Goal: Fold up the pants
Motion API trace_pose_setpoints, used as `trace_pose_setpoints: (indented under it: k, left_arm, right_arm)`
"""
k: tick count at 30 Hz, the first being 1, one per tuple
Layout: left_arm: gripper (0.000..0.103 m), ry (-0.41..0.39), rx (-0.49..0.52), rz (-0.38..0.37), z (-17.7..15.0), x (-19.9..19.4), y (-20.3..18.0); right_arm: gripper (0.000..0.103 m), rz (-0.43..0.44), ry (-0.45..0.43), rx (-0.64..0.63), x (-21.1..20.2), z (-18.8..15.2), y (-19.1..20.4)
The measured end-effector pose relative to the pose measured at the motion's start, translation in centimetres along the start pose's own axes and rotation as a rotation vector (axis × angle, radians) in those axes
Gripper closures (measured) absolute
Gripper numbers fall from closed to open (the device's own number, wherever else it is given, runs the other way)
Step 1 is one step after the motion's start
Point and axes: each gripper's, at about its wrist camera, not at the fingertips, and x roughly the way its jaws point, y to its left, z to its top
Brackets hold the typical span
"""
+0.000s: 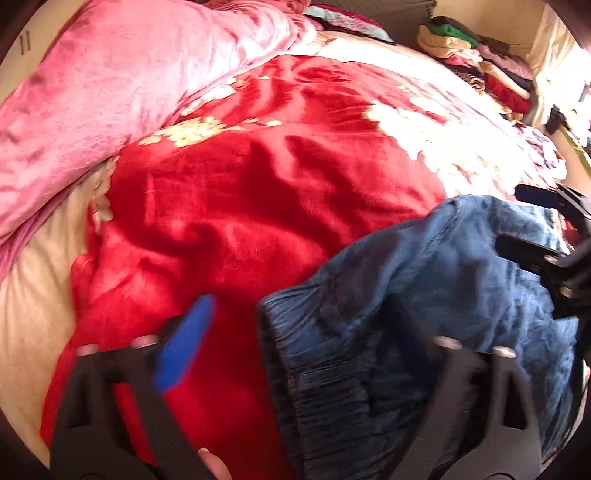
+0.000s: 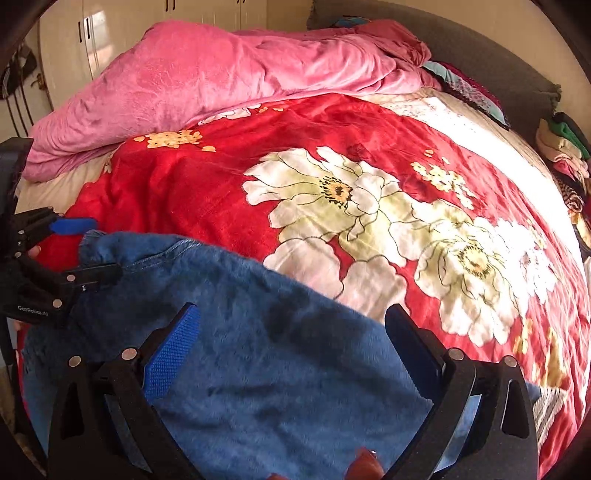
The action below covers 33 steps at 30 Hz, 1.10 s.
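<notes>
The blue denim pants (image 1: 424,295) lie bunched on a red floral blanket (image 1: 240,206), their gathered waistband toward the left wrist camera. My left gripper (image 1: 306,332) is open, its blue-padded left finger (image 1: 184,343) over the blanket and its right finger over the denim. In the right wrist view the pants (image 2: 258,362) fill the lower left. My right gripper (image 2: 295,325) is open with its jaws wide just above the fabric. The left gripper (image 2: 88,247) shows at that view's left edge, open at the pants' far corner. The right gripper (image 1: 517,218) shows at the left view's right edge.
A pink quilt (image 2: 221,81) is heaped along the far side of the bed. Stacks of folded clothes (image 1: 480,62) sit at the far right corner. White wardrobe doors (image 2: 110,29) stand behind the bed.
</notes>
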Motion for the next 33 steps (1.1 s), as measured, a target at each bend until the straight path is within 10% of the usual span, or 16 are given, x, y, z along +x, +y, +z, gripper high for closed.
trace_pose_setpoints:
  k: [4,10,14,19,33]
  left_arm:
    - [0.069,-0.033,0.033,-0.016,0.0,-0.7,-0.9]
    - [0.072,-0.130,0.052,-0.036,-0.7,-3.9,-1.3]
    - [0.073,-0.157,0.064,-0.043,-1.0,-4.9,-1.8]
    - [0.073,-0.173,0.064,-0.019,-1.1,-4.9,-1.8]
    - [0.073,-0.310,0.112,-0.036,-4.4,-11.0,-3.1]
  right_arm:
    - [0.004,-0.016,0.036,-0.060,1.7,0.9,0.2]
    - [0.008,0.007,0.035,-0.138,2.6,1.4,1.3]
    - [0.058,0.078,0.035,-0.205,2.5,1.1,3.2]
    - [0.090,0.088,-0.017,-0.258,0.6,-0.1,5.2]
    - [0.094,0.130,-0.255,-0.147,-14.2,-7.4,8.4]
